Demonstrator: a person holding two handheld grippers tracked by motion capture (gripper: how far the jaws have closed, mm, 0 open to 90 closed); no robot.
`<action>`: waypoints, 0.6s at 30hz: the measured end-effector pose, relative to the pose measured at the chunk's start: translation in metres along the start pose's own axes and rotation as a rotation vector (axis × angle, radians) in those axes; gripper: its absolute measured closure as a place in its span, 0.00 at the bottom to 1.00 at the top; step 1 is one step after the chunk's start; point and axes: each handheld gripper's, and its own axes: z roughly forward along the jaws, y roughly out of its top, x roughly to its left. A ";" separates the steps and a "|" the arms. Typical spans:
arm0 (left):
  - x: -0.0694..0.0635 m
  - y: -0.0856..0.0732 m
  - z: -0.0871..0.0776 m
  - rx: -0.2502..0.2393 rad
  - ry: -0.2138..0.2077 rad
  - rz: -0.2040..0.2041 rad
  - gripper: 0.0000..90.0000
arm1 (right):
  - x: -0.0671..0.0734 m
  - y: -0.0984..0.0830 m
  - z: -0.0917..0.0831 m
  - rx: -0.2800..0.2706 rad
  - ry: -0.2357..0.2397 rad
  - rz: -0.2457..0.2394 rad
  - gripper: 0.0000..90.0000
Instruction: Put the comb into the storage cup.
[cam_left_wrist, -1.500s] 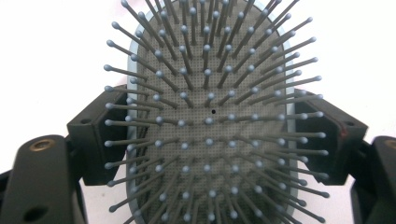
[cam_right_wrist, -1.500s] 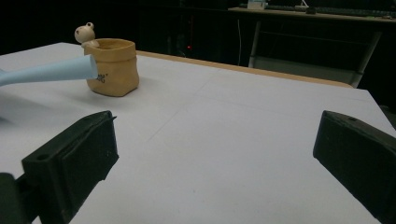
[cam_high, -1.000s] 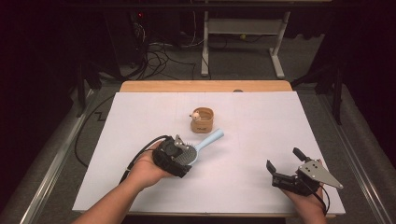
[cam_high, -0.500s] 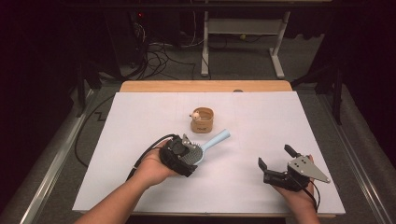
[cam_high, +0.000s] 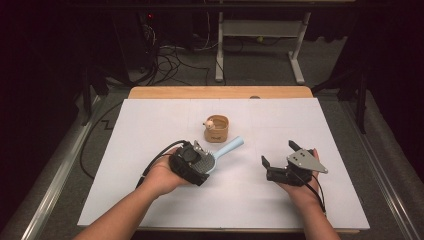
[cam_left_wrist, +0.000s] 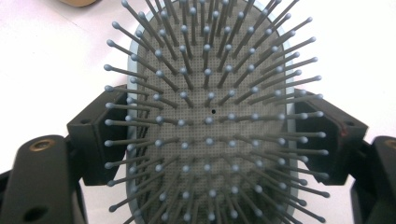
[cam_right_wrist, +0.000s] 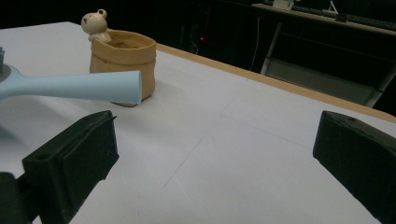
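A light-blue hairbrush is held by its head in my left gripper, a little left of the table's centre. Its handle points up and to the right toward a tan pot with a small bear figure on the rim. In the left gripper view the black jaws press both sides of the brush head, with the bristles facing the camera. My right gripper hovers to the right with its jaws wide apart and nothing between them. In the right gripper view the brush handle and the pot lie ahead on the left.
A white sheet covers the table, with a wooden strip along its far edge. Beyond the table are a dark floor with cables and a white stand.
My right gripper has moved left and forward, toward the brush handle. The left gripper with the brush has shifted slightly forward and right.
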 end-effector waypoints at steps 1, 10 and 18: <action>0.000 0.000 0.000 0.001 0.001 -0.001 0.23 | 0.000 0.001 0.003 0.002 -0.002 -0.007 0.01; 0.004 0.001 -0.006 0.008 0.003 -0.004 0.23 | 0.009 0.002 0.012 0.034 -0.022 -0.186 0.01; 0.001 0.006 -0.008 0.013 0.004 0.025 0.23 | 0.013 -0.010 0.007 0.090 -0.001 -0.274 0.01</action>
